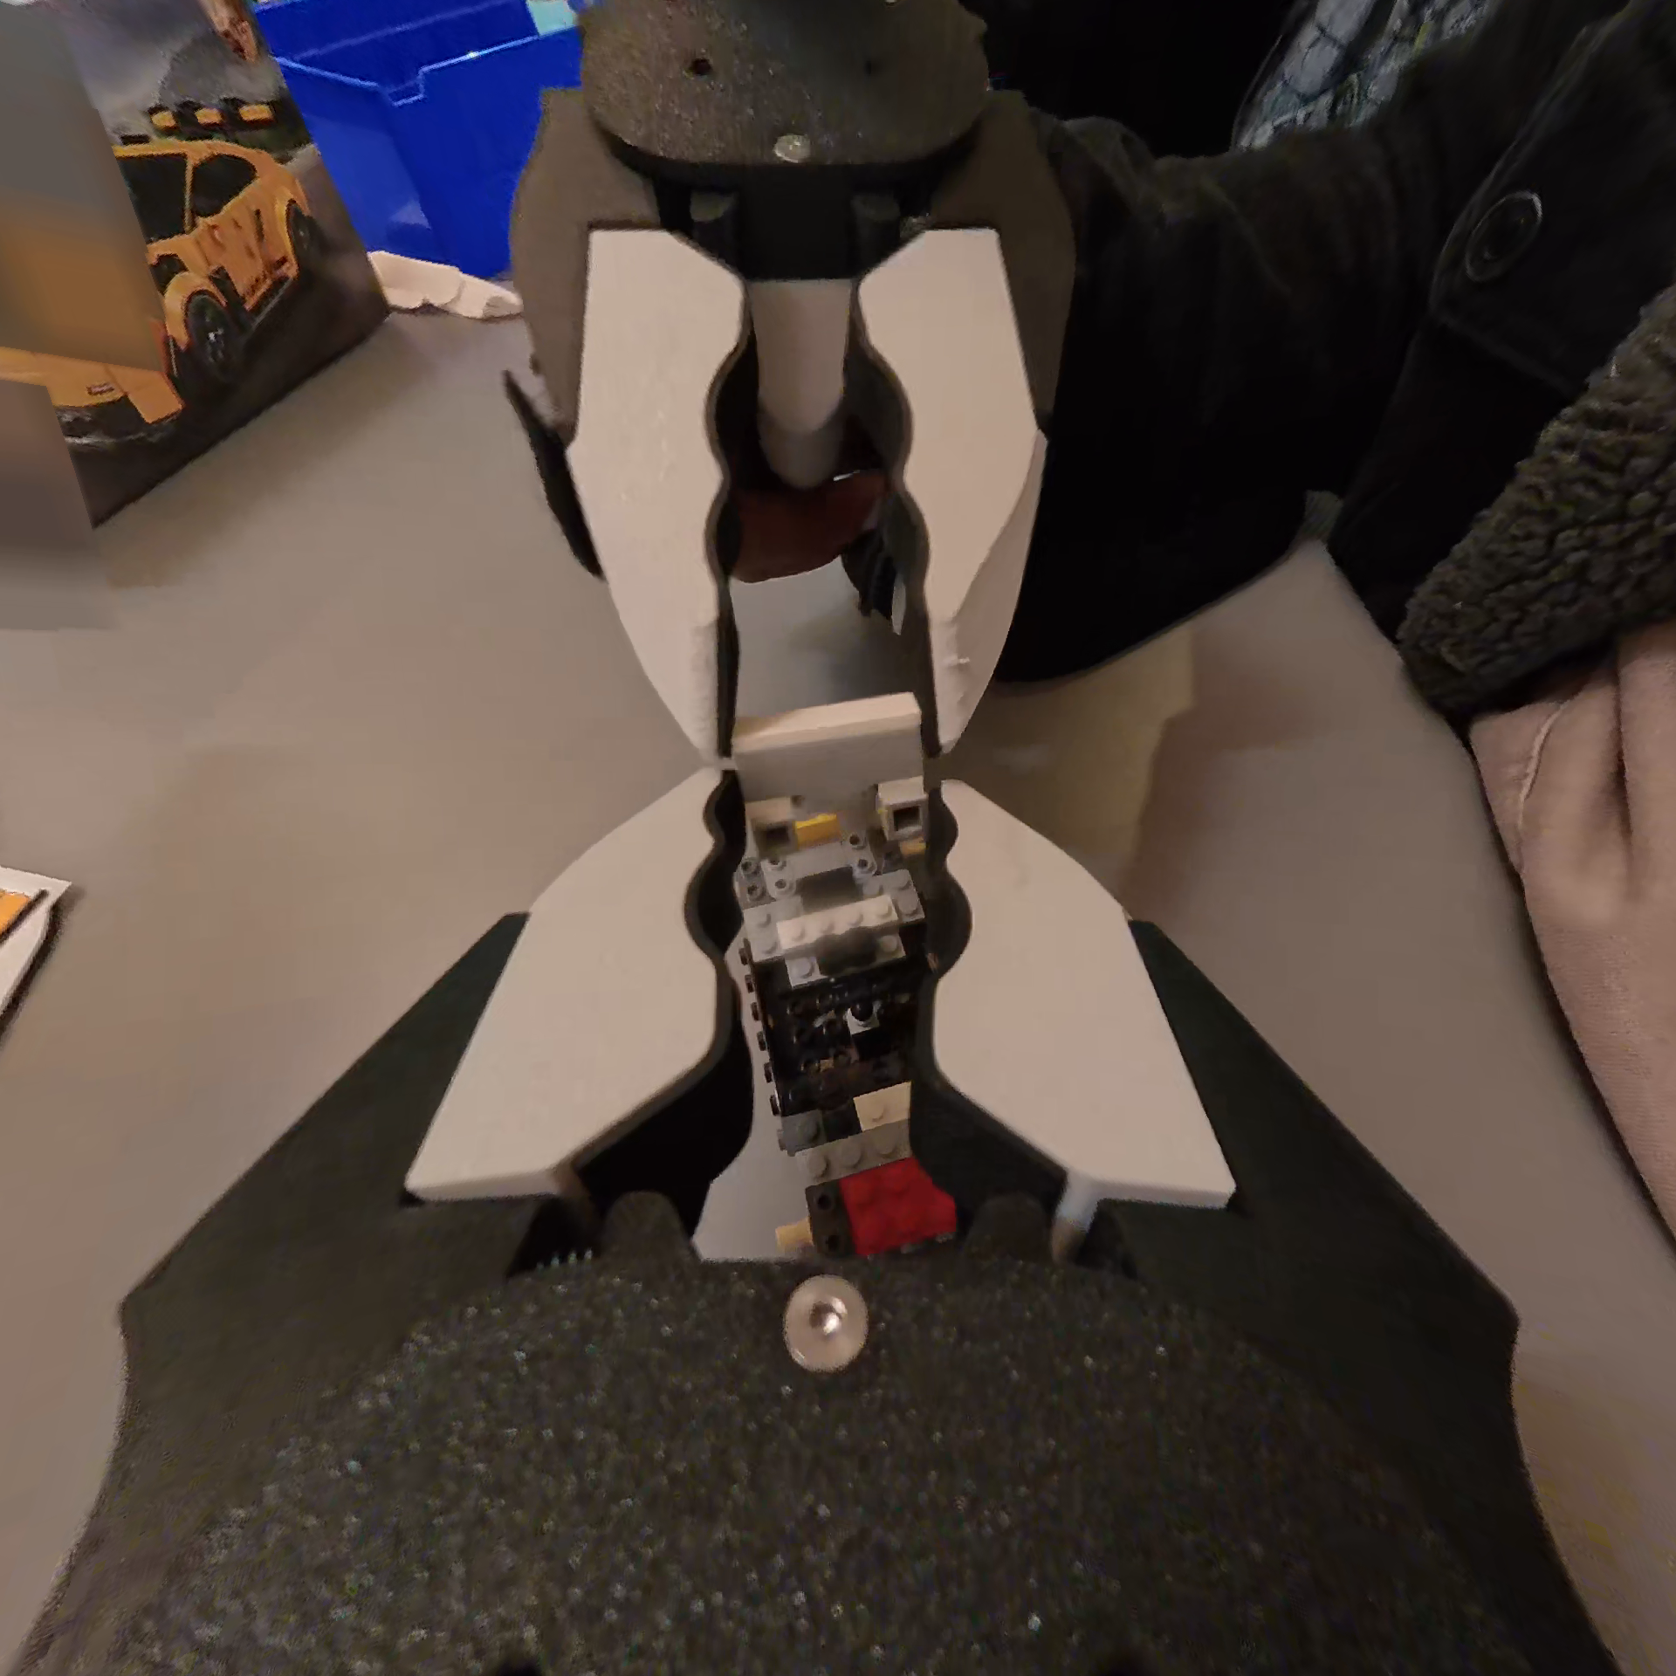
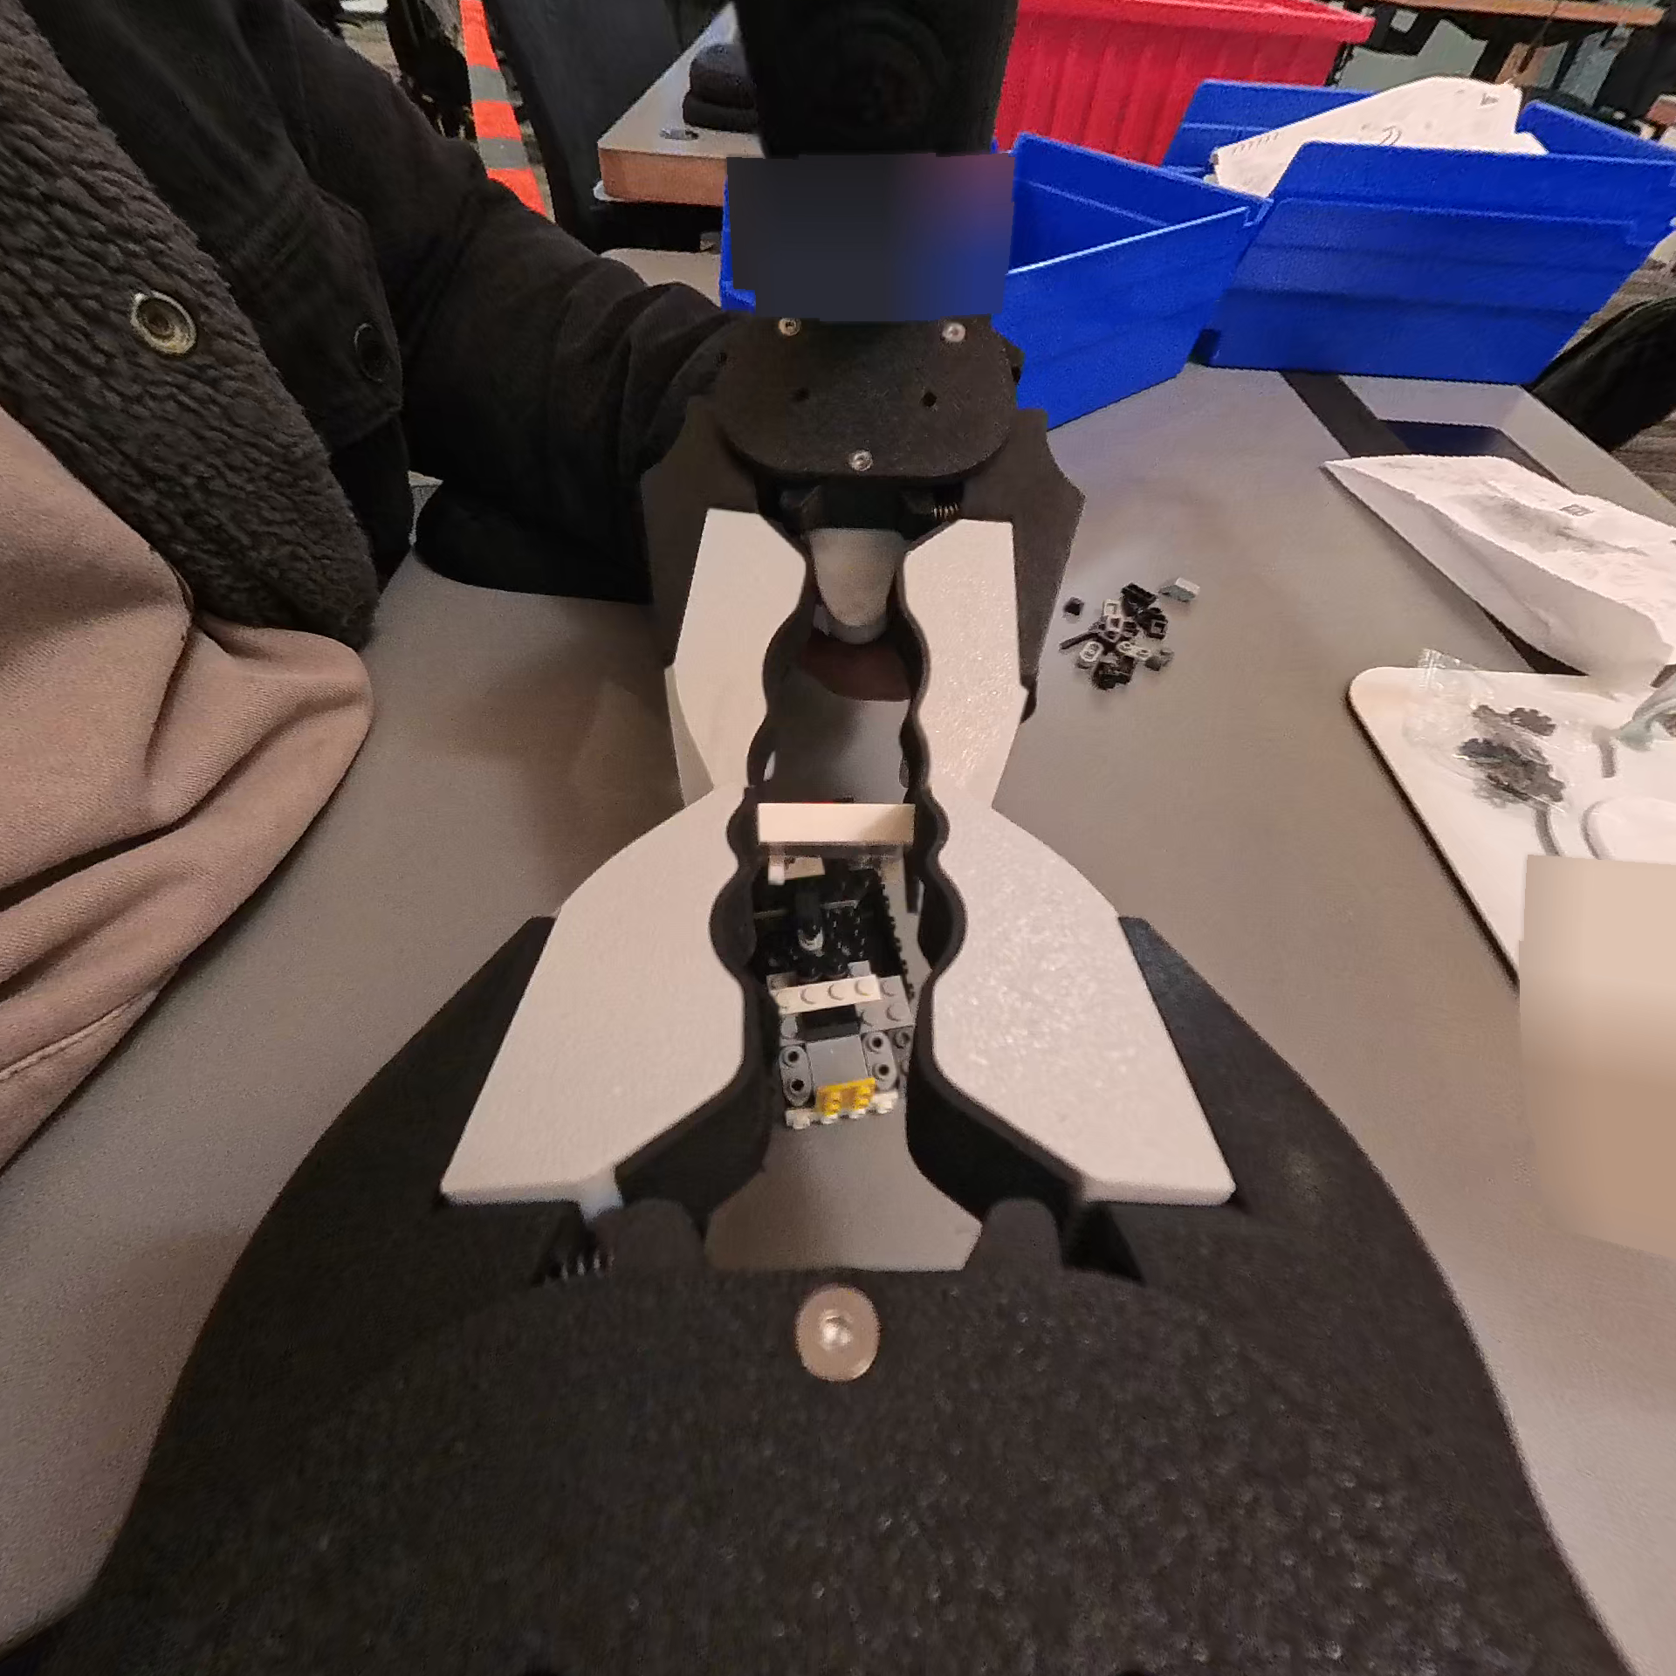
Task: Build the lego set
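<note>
Left wrist view only: set box [image 1: 209,263] with yellow car art at 10 o'clock, booklet corner [image 1: 23,925] at 9, blue bin [image 1: 426,136] at 11, a person's hand [image 1: 1596,871] at 3. Right wrist view only: loose small parts [image 2: 1120,626] at 1 o'clock, paper bag [image 2: 1524,553] and white tray [image 2: 1487,816] with bagged pieces at 2–3, blue bins [image 2: 1415,263] at 1, red bin [image 2: 1170,63] at 12.

Both tongs face each other tip to tip, low over the grey surface [image 1: 272,725], handles level.

Left tongs [image 1: 830,789]: narrowly parted, clamped on the sides of the lego build [image 1: 839,979]. Right tongs [image 2: 830,871]: same narrow gap, clamped on the build's opposite end, a white plate [image 2: 834,823] at the fingertips.

Lego build sits between the two tongs, centre frame in both views. Long axis runs 6–12 o'clock, along both tool axes. Red brick end [image 1: 893,1211] points toward the left camera; yellow piece end [image 2: 843,1097] points toward the right camera.
</note>
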A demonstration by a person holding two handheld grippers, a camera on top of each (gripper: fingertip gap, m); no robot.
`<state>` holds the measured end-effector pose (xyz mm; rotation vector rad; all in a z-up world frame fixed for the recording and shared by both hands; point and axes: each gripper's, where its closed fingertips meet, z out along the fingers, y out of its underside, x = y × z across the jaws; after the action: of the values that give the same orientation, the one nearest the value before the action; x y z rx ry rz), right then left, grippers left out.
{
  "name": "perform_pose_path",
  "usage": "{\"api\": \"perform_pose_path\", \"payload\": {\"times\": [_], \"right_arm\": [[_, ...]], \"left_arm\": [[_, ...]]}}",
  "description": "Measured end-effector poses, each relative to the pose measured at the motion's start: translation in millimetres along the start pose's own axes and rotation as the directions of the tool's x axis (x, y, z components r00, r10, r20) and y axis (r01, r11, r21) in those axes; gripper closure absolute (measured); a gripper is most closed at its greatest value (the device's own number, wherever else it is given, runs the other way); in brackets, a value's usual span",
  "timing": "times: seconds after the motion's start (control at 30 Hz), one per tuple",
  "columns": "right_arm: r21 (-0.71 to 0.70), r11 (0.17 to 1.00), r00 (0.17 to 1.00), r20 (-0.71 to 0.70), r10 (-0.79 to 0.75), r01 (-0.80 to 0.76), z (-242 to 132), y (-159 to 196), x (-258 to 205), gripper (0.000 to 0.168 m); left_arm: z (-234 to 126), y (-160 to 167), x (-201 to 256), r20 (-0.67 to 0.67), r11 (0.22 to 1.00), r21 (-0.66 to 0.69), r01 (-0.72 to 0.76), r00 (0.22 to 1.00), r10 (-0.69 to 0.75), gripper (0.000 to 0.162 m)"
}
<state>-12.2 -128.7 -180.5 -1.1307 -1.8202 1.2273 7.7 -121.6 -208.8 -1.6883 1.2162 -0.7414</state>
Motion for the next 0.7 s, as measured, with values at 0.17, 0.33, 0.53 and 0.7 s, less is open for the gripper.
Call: {"api": "perform_pose_path", "payload": {"times": [0.17,0.33,0.53,0.7], "right_arm": [[0.016,1.0,1.0,-0.025,0.013,-0.013,-5,-2,6,0.136],[0.012,1.0,0.999,-0.046,0.018,-0.018,-9,0,12,0.136],[-0.183,0.983,0.998,-0.064,-0.02,0.008,-22,28,13,0.136],[-0.349,0.935,0.998,-0.009,-0.063,0.055,-22,43,0,0.136]], "left_arm": [[-5,-5,-5,0.009,0.999,0.026,0.048,0.999,-0.048,0.114],[-11,6,-14,0.041,0.998,-0.048,0.049,0.998,-0.047,0.111],[-30,27,-17,0.081,0.975,-0.211,0.073,0.995,-0.057,0.11],[-27,37,-10,0.084,0.966,-0.251,0.062,0.996,-0.042,0.113]]}}
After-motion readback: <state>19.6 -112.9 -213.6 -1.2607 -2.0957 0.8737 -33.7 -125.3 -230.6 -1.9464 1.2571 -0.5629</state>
